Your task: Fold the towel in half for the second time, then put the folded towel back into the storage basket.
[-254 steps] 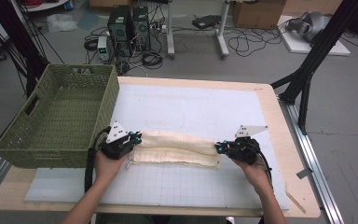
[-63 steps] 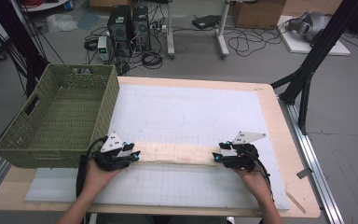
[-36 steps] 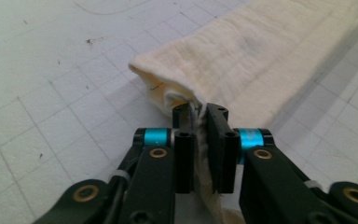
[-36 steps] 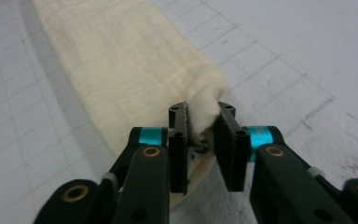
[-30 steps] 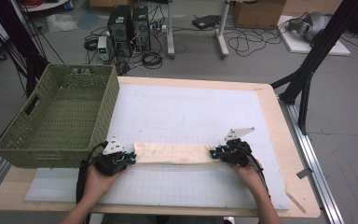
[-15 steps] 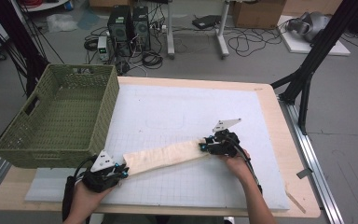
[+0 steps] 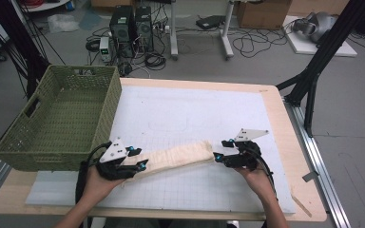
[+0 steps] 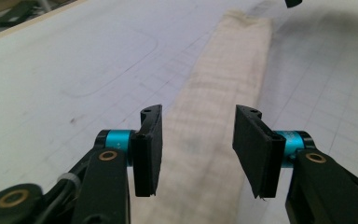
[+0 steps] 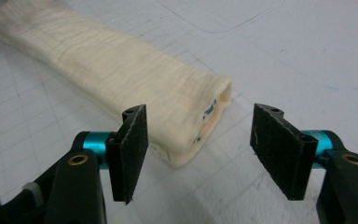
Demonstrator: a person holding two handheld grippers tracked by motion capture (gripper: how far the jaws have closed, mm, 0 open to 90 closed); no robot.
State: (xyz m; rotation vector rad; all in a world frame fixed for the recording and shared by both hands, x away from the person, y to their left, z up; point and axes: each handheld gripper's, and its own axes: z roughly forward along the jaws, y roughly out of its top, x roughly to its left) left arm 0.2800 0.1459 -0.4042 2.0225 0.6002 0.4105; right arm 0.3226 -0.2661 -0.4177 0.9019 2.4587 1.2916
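Note:
A long cream cloth (image 7: 178, 156), folded into a narrow strip, lies slantwise on the white gridded mat (image 7: 195, 109). My left gripper (image 7: 138, 157) is at its near left end and has just been opening. In the left gripper view the cloth (image 8: 223, 88) runs under and between the spread jaws of that gripper (image 8: 198, 149), whose pads do not press it. My right gripper (image 7: 222, 149) is at the far right end and has also just been opening. In the right gripper view the cloth's folded end (image 9: 121, 70) lies just ahead of the parted jaws of that gripper (image 9: 198, 151), with nothing between them.
A green woven basket (image 7: 62, 118) stands at the table's left, close to my left hand. The mat covers most of the wooden tabletop (image 7: 285, 142). Black frame legs (image 7: 313, 80) stand off the right rear corner, with computers and cables on the floor behind.
The cloth, earlier held straight across between both shut grippers, has swung slantwise, left end nearer the front. Both grippers have opened and let go of it.

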